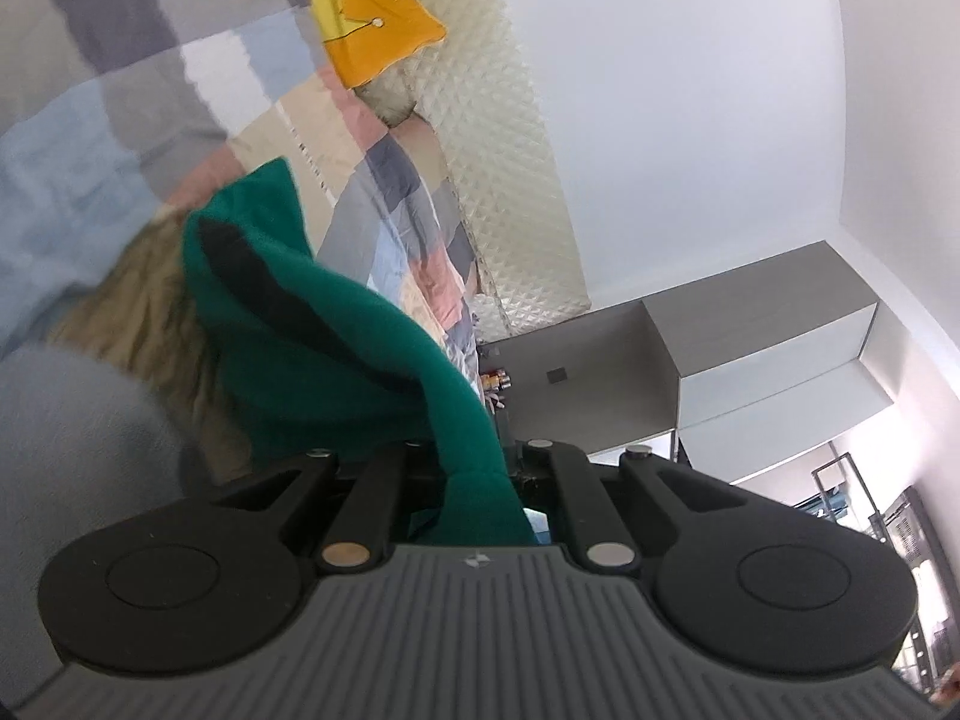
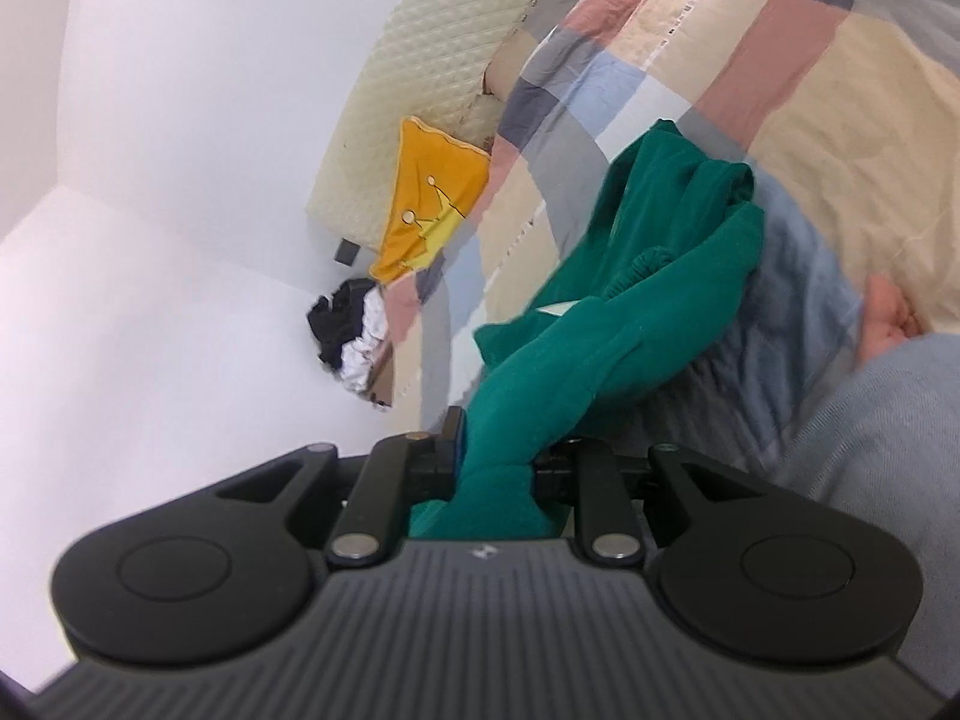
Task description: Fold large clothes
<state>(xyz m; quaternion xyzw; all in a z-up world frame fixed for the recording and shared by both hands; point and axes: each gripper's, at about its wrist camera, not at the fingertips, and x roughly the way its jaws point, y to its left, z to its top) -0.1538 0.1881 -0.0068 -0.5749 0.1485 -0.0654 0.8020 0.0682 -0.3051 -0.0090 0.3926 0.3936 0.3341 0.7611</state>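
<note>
A green garment (image 1: 336,324) hangs bunched above a bed with a checked cover (image 1: 384,180). In the left wrist view my left gripper (image 1: 480,468) is shut on a fold of the cloth, which runs down between its jaws. The right wrist view shows the same green garment (image 2: 630,294) twisted into a thick roll, and my right gripper (image 2: 498,468) is shut on that roll. Both views are tilted sideways. The fingertips of both grippers are hidden by the fabric.
A yellow cushion (image 1: 372,18) leans on a cream quilted headboard (image 1: 498,120). A grey cabinet (image 1: 720,360) stands by the white wall. Black and white clothes (image 2: 351,330) lie heaped by the bed. A person's grey sleeve (image 2: 888,450) and hand (image 2: 888,318) show at right.
</note>
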